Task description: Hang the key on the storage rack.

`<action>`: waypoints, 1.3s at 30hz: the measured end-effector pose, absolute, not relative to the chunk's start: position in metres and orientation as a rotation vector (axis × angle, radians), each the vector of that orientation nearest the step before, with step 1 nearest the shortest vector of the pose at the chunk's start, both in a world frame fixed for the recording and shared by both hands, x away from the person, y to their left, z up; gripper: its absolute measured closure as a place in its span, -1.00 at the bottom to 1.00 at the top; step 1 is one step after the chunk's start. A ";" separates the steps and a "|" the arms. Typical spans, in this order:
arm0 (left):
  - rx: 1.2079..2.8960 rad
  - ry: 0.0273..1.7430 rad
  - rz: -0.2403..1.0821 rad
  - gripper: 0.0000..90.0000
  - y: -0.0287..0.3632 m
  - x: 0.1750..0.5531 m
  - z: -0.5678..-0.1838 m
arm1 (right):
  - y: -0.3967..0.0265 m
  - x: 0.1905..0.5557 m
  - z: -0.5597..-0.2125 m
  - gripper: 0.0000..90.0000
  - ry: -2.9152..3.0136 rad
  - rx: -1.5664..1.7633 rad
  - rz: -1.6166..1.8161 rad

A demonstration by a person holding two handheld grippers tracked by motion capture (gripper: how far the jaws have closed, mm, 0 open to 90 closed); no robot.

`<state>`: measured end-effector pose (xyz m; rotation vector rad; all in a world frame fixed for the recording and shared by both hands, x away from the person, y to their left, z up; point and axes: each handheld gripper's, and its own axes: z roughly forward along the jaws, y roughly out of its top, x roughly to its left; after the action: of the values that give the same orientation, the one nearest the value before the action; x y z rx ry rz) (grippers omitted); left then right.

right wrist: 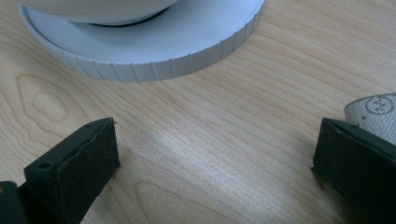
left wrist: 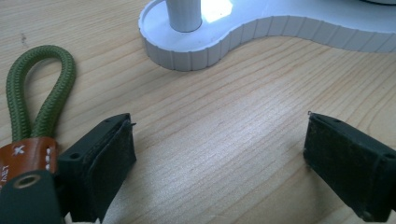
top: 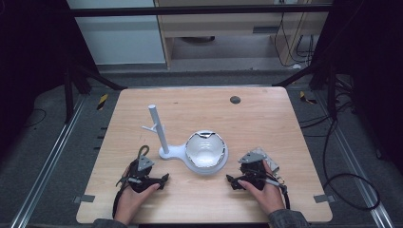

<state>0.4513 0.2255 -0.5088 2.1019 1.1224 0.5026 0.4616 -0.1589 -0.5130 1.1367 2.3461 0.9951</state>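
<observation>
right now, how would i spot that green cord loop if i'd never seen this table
Start at the wooden table and find the white stand with its upright post near the middle. Just in front of the post's base, at the left claw, lies the green cord loop. It is braided olive rope ending in a brown stitched leather tab, the only soft, coloured thing among white plastic and black claws.

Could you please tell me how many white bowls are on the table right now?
1. The white bowl sits on the round end of the white stand, near the table's middle, between the left gripper and the right gripper. Nothing seems to hide another.
</observation>
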 end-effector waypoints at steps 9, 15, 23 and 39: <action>2.111 1.110 0.493 -0.89 0.225 0.450 -0.509 | -0.159 0.461 -0.513 -1.00 2.344 1.142 0.995; 2.068 1.089 0.470 -0.86 0.231 0.444 -0.499 | -0.159 0.461 -0.513 -1.00 2.343 1.145 0.992; 2.110 1.164 0.505 -0.79 0.261 0.445 -0.477 | -0.159 0.460 -0.513 -0.99 2.338 1.152 0.988; 2.230 1.360 0.371 -0.75 0.311 0.479 -0.457 | -0.159 0.460 -0.513 -0.99 2.336 1.151 0.990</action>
<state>0.4786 0.3110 -0.4573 2.2299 1.3604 0.3710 0.4603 -0.1588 -0.5130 1.1506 2.3357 0.9902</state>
